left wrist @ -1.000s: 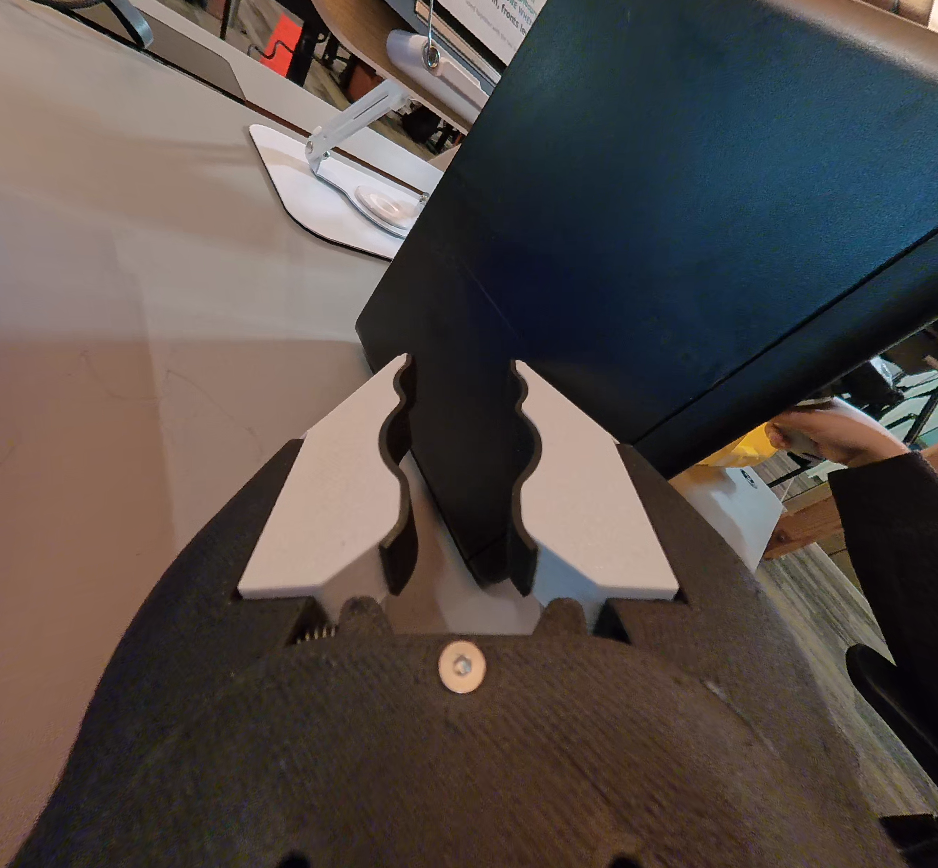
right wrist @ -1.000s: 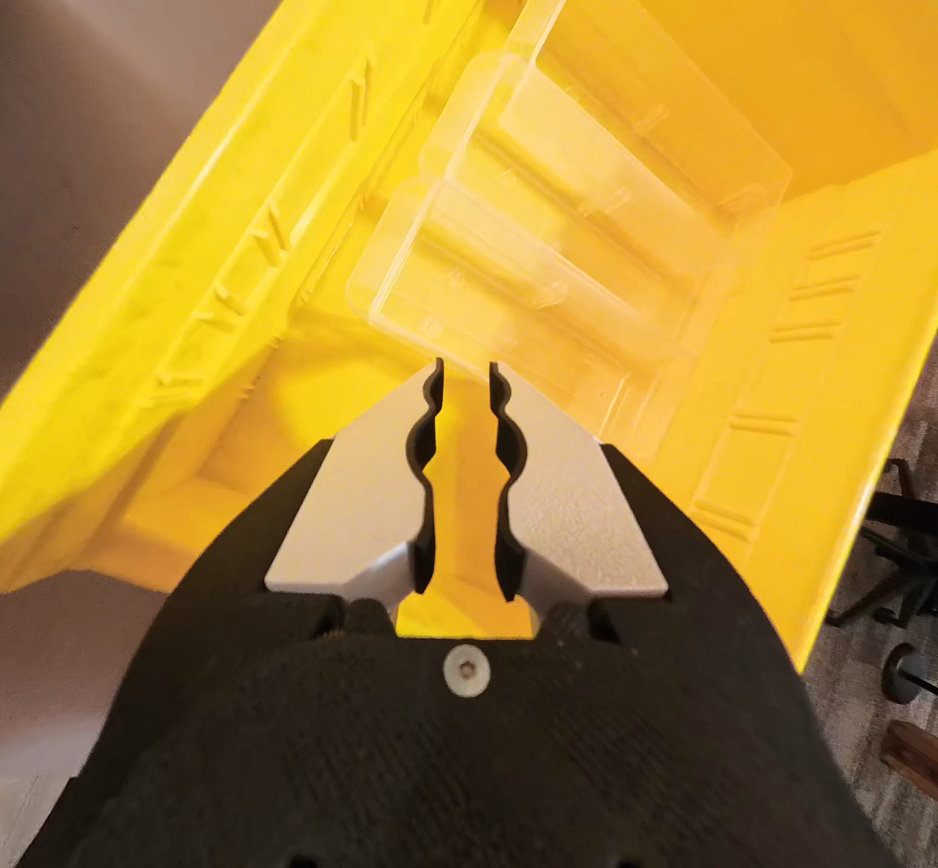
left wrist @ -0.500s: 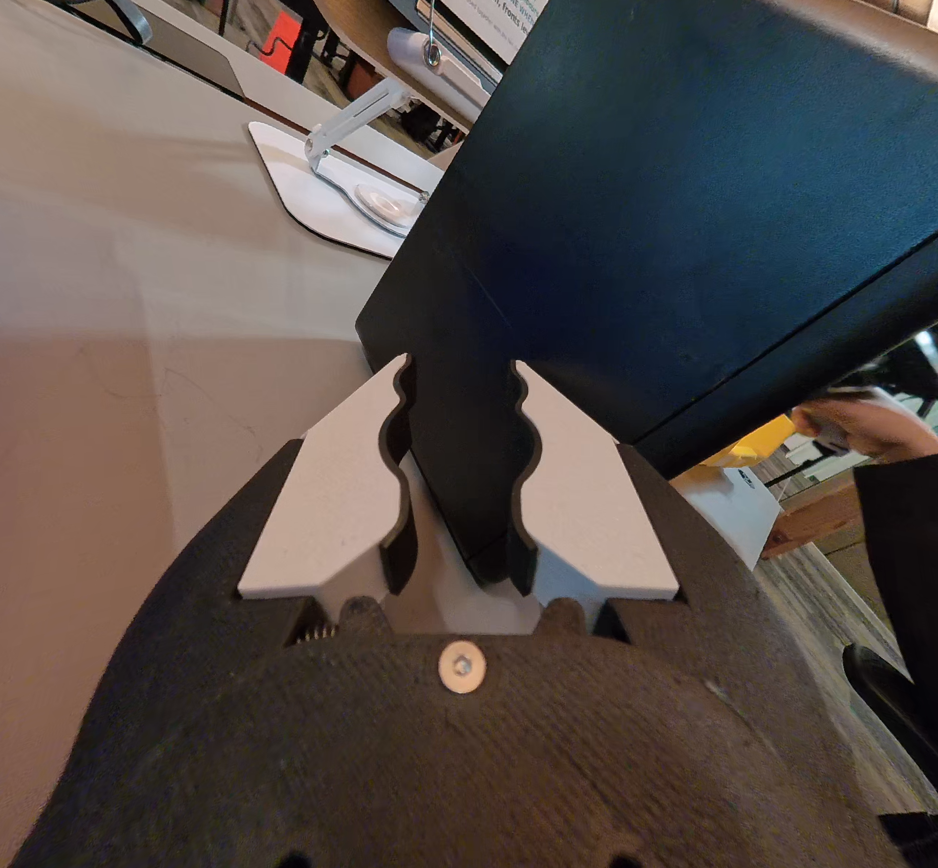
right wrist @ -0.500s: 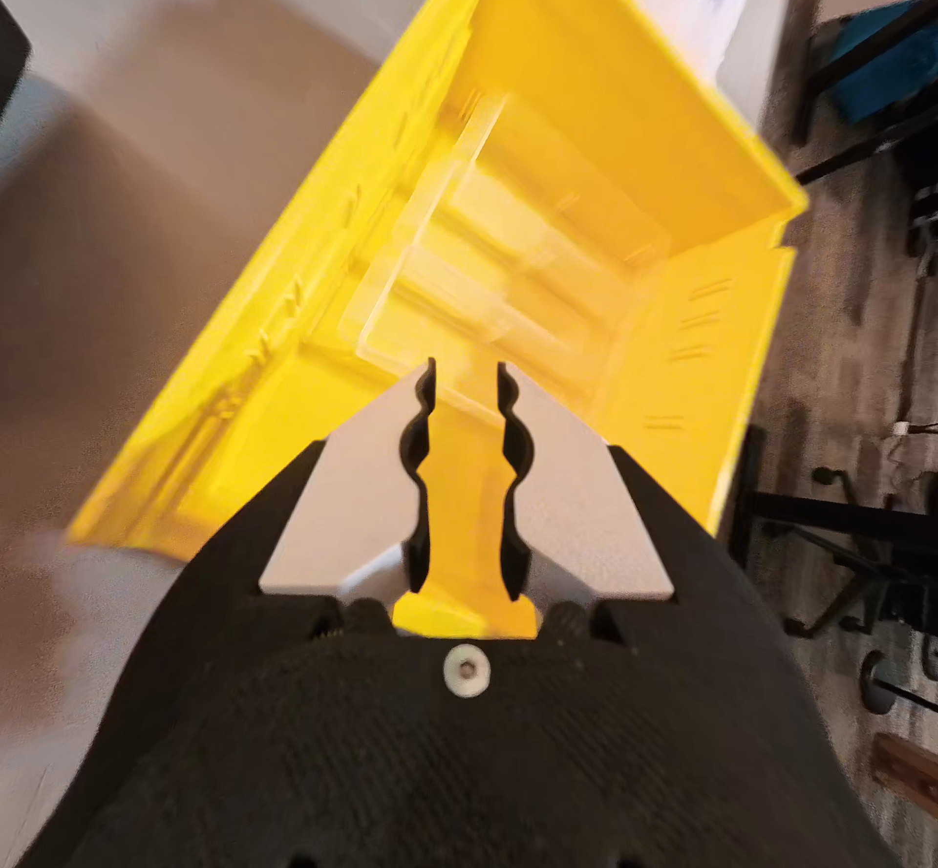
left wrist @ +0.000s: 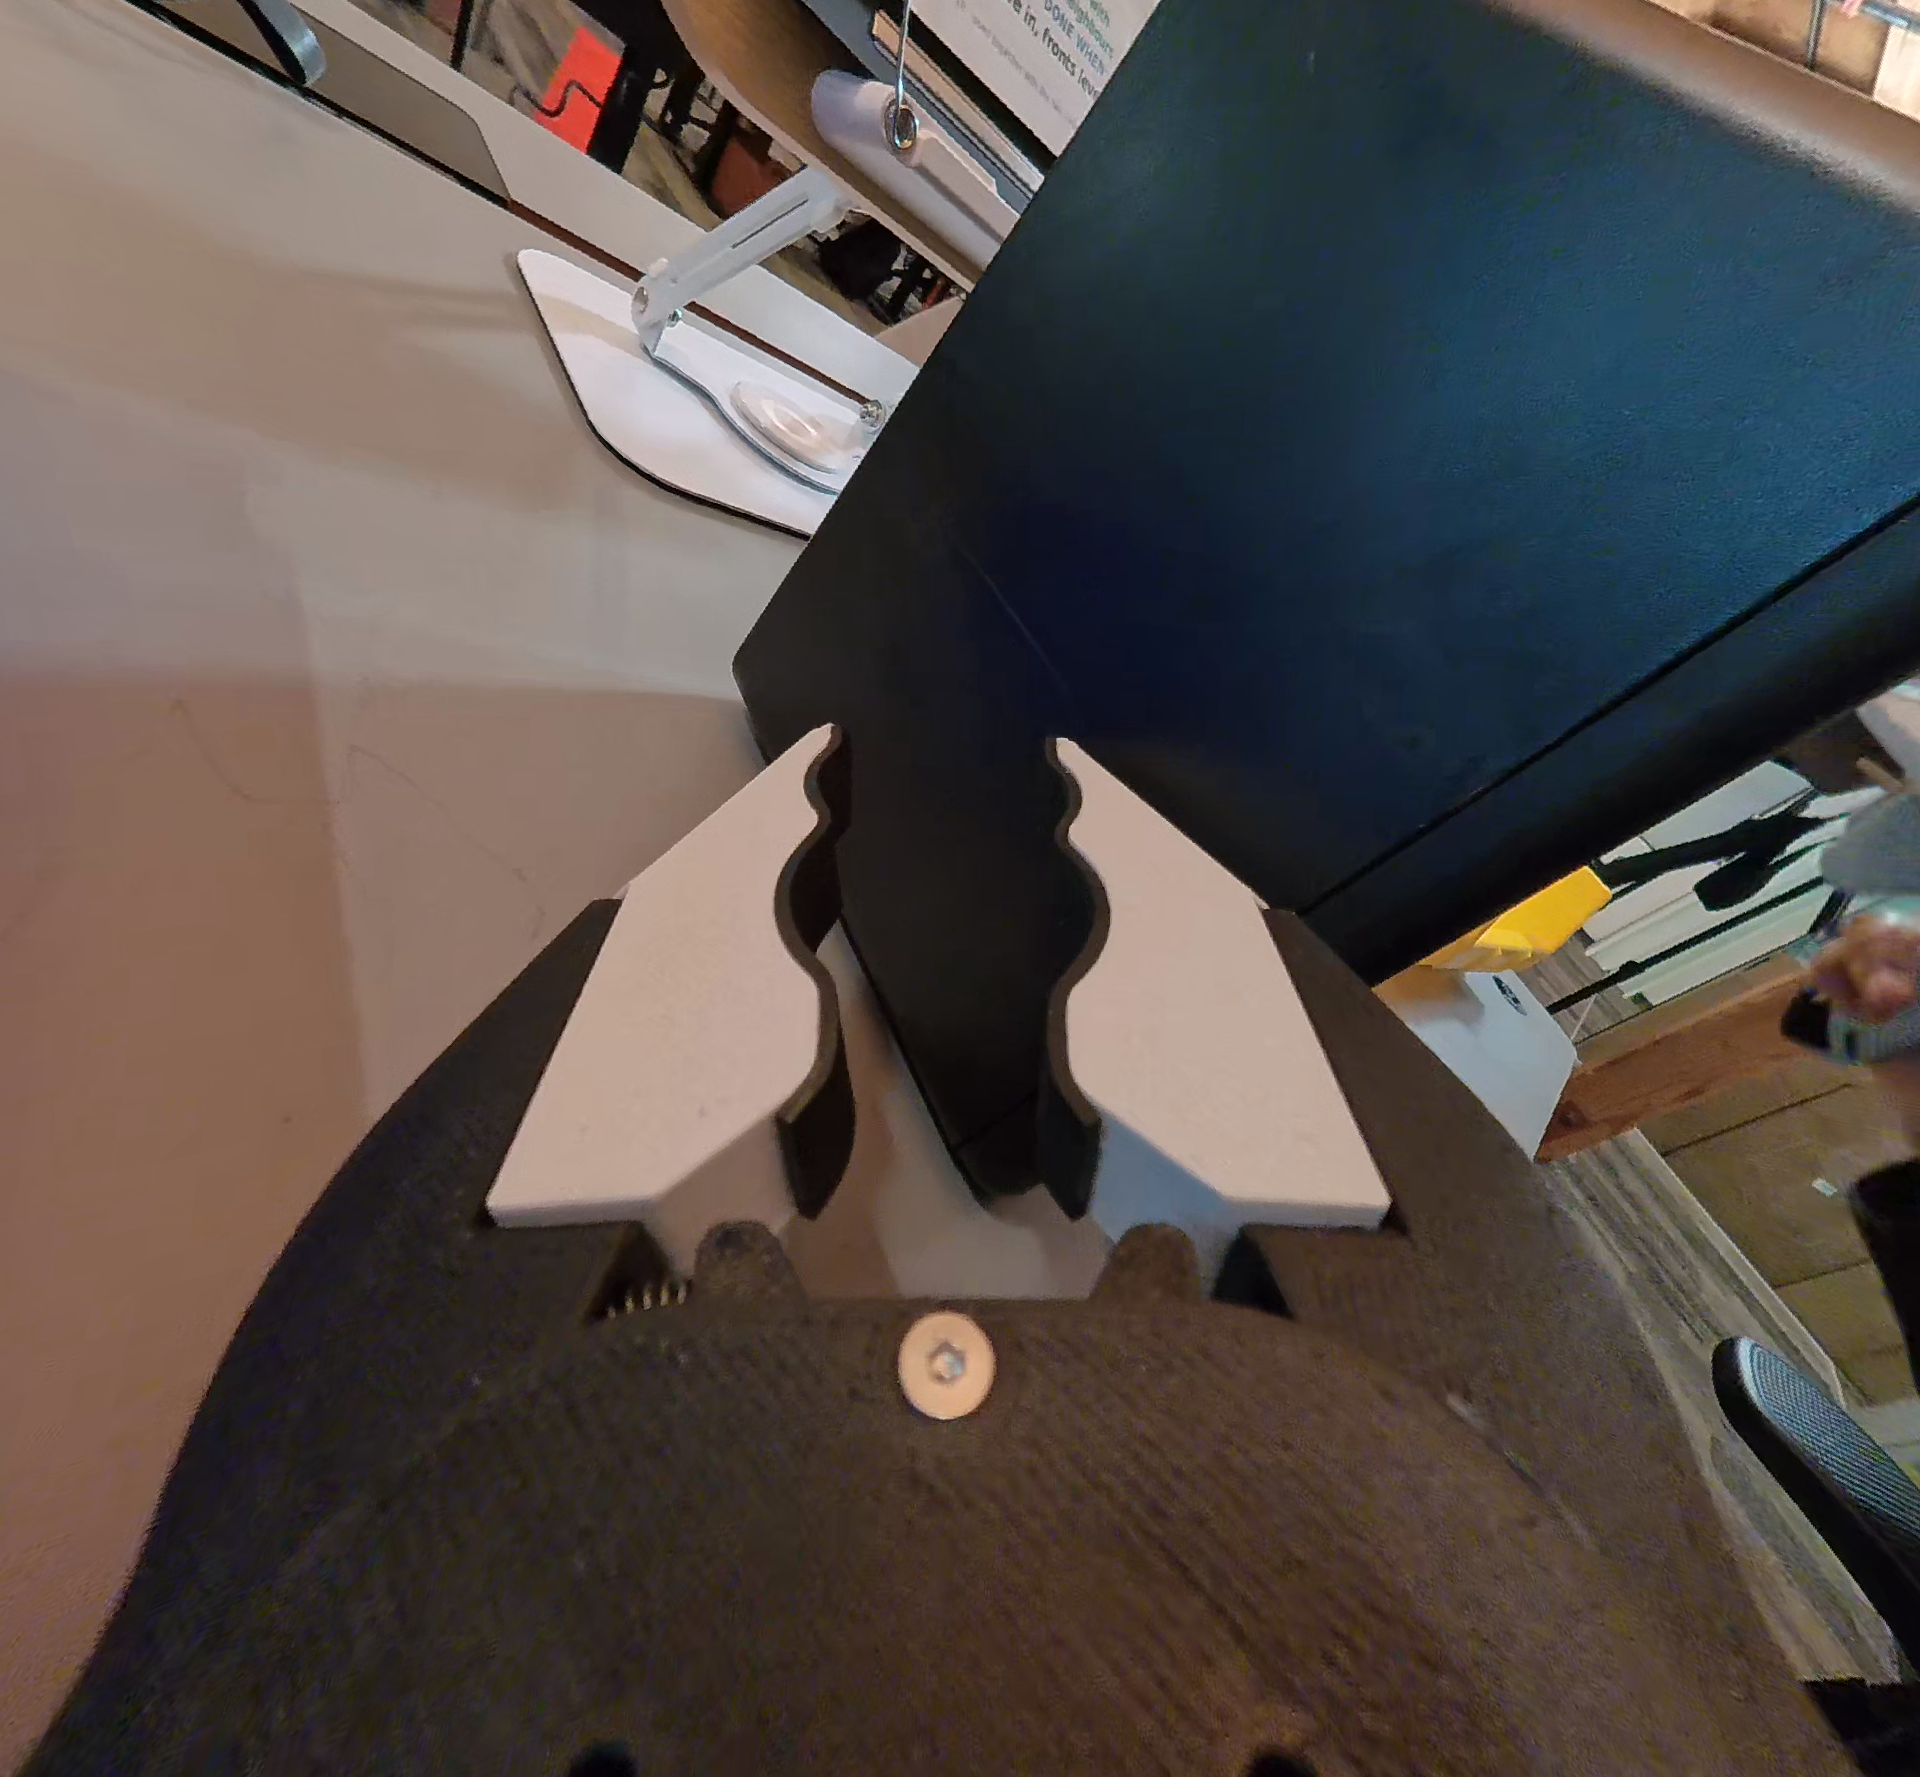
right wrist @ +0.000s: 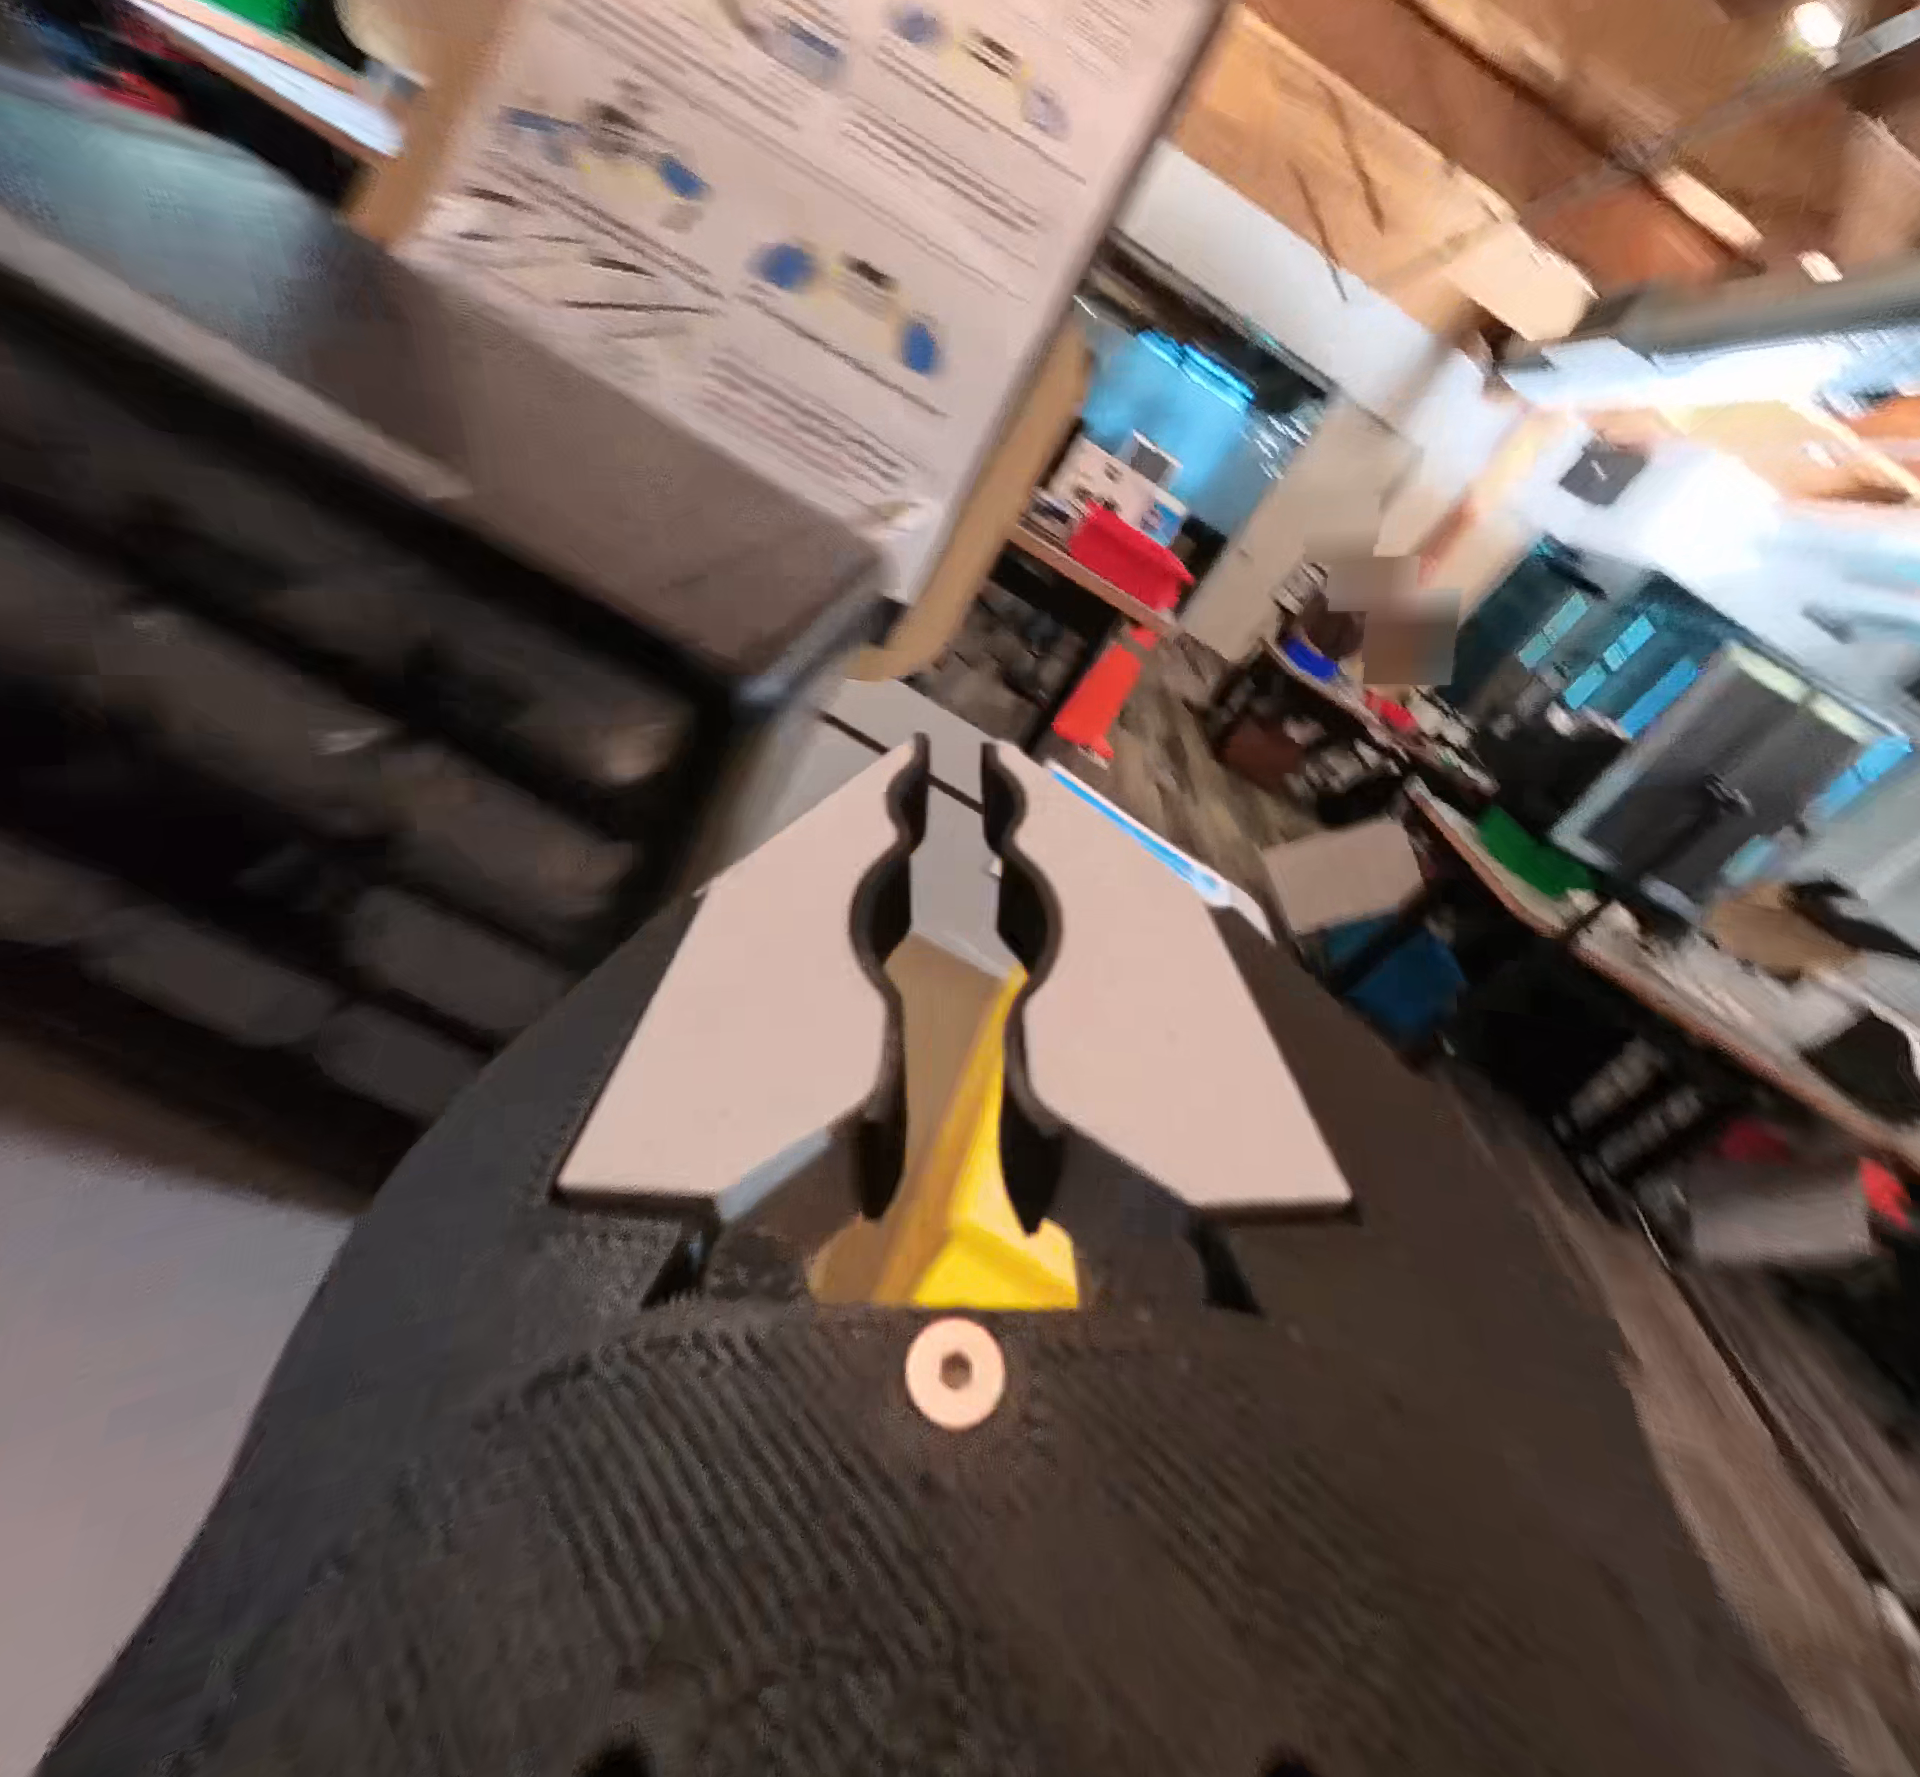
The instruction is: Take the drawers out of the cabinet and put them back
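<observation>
Left gripper (left wrist: 940,766): we see its jaws set on either side of the black cabinet's (left wrist: 1351,397) lower corner edge; whether they clamp it, we cannot tell. The cabinet stands on the pale table (left wrist: 260,501), beside a white stand (left wrist: 707,397). Right gripper (right wrist: 954,756): jaws nearly closed, a yellow drawer (right wrist: 961,1197) piece pinched between them. This view is motion-blurred; the cabinet's dark drawer fronts (right wrist: 312,771) lie left, a printed poster (right wrist: 810,138) behind.

Black cabinet (left wrist: 1351,397) on table, corner between jaws; drawers (right wrist: 488,823) blurred.
</observation>
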Demonstrator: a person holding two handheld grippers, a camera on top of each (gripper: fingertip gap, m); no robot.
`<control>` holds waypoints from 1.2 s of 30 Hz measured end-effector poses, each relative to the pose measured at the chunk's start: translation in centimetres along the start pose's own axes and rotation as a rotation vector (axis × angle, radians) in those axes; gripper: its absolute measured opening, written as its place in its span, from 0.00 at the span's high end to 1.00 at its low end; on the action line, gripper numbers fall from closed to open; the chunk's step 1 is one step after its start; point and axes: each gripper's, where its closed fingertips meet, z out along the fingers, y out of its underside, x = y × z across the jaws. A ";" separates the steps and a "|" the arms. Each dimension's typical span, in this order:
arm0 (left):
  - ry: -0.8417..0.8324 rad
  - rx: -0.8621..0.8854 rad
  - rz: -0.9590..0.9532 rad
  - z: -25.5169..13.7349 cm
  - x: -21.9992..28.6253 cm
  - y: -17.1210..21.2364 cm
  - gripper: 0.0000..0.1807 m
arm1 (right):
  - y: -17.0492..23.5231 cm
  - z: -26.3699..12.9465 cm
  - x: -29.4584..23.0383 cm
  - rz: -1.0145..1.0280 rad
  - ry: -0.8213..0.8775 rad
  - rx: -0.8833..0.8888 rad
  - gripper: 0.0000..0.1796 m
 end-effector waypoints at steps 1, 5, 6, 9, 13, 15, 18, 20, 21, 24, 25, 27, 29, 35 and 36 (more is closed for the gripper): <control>0.005 -0.001 0.002 0.0 0.1 0.0 0.82 | 0.1 -0.8 -2.5 -0.026 -0.044 0.034 0.98; 0.008 -0.001 0.005 0.1 0.3 0.1 0.82 | 2.2 -2.1 -11.1 -0.363 -0.118 0.057 0.96; 0.008 -0.001 0.005 0.1 0.3 0.1 0.82 | 3.0 -1.8 -12.3 -0.492 -0.105 0.054 0.94; 0.010 0.004 0.008 0.0 0.4 0.1 0.82 | 5.3 -1.1 -15.0 -0.761 -0.116 0.034 0.89; 0.008 0.004 0.012 0.0 0.4 0.1 0.82 | 7.6 0.3 -15.4 -0.878 -0.119 -0.038 0.86; 0.011 0.001 0.005 0.0 0.4 0.1 0.82 | 8.0 1.0 -14.7 -0.914 -0.079 -0.068 0.87; 0.011 0.001 0.006 0.1 0.4 0.1 0.82 | 7.2 1.0 -14.3 -0.926 -0.027 -0.036 0.96; 0.009 0.000 0.006 0.1 0.4 0.1 0.82 | 7.3 0.7 -14.4 -0.922 -0.032 -0.040 0.96; 0.010 0.000 0.005 0.1 0.4 0.1 0.82 | 7.2 0.4 -14.4 -0.922 -0.033 -0.040 0.96; 0.010 0.002 0.007 0.1 0.4 0.1 0.82 | 7.0 -0.9 -14.6 -0.911 -0.036 -0.043 0.96; 0.009 0.003 0.009 0.0 0.4 0.1 0.82 | 7.0 -1.3 -14.7 -0.903 -0.038 -0.045 0.96; 0.008 0.003 0.011 0.0 0.4 0.1 0.83 | 7.0 -2.2 -14.9 -0.887 -0.049 -0.054 0.92; 0.009 0.001 0.007 0.1 0.4 0.2 0.82 | 7.2 -3.0 -15.2 -0.851 -0.065 -0.069 0.90; 0.006 0.002 0.013 0.1 0.5 0.2 0.83 | 9.3 -4.9 -17.4 -0.435 -0.252 -0.210 0.88; 0.007 0.003 0.013 0.1 0.5 0.2 0.83 | 9.5 -4.9 -17.7 -0.365 -0.282 -0.227 0.87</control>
